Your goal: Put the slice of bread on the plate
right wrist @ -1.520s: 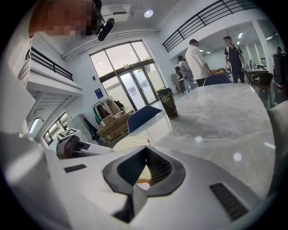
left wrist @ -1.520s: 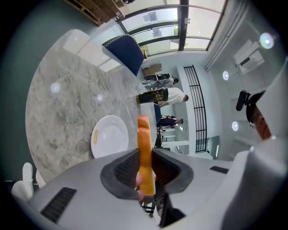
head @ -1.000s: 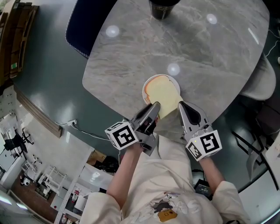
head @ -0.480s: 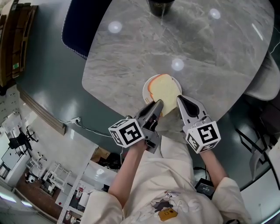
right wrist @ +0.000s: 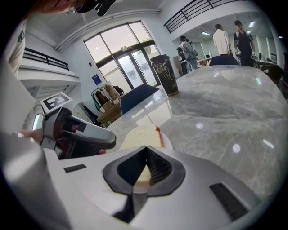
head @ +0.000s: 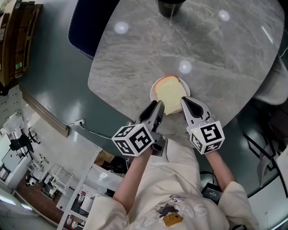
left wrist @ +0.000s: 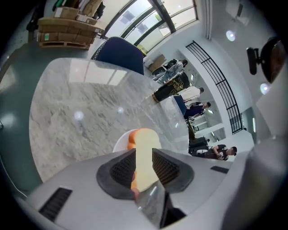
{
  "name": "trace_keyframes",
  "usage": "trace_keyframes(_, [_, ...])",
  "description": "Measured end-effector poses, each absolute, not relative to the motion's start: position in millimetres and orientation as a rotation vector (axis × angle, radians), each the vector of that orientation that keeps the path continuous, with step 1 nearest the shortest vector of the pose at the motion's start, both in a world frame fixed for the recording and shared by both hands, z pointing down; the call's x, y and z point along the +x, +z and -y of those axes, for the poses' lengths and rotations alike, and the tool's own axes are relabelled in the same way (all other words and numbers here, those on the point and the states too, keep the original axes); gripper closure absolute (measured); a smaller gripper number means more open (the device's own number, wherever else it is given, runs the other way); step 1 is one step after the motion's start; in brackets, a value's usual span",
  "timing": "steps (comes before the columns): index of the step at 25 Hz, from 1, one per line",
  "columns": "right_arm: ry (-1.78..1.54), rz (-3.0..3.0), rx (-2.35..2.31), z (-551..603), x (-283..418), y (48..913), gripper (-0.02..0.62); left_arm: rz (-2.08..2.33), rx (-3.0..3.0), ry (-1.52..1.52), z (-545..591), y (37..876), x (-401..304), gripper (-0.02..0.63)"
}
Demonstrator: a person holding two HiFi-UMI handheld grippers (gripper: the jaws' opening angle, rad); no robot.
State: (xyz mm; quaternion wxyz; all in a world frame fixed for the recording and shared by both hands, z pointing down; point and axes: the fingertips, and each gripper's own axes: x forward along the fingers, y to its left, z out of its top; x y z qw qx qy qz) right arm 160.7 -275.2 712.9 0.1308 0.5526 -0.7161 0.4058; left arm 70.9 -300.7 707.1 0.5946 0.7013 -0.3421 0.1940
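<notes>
A pale slice of bread (head: 170, 93) with an orange-brown crust lies flat on a small white plate (head: 154, 92) near the front edge of the grey marble table (head: 202, 54). My left gripper (head: 158, 104) sits at the slice's near left corner with its jaws a little apart and nothing held. In the left gripper view (left wrist: 144, 155) the bread (left wrist: 144, 137) and the plate (left wrist: 120, 143) show through the gap. My right gripper (head: 184, 99) is shut and empty at the slice's near right edge. In the right gripper view (right wrist: 145, 150) the bread (right wrist: 137, 134) lies just beyond the tips.
A dark patterned cup (head: 170, 6) stands at the table's far side, also seen in the right gripper view (right wrist: 163, 74). A blue chair (head: 85, 27) is at the far left and a white seat (head: 270, 85) at the right. The table's rim runs just under both grippers.
The left gripper has slid back off the bread's near corner toward me. The bread stays flat on the plate and the right gripper holds about where it was.
</notes>
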Motion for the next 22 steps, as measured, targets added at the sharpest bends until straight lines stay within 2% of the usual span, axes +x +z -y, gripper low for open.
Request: trace_keyframes(22, [1.031, 2.134, 1.754, 245.3, 148.0, 635.5, 0.589, 0.650, 1.760, 0.340, 269.9, 637.8, 62.3, 0.512])
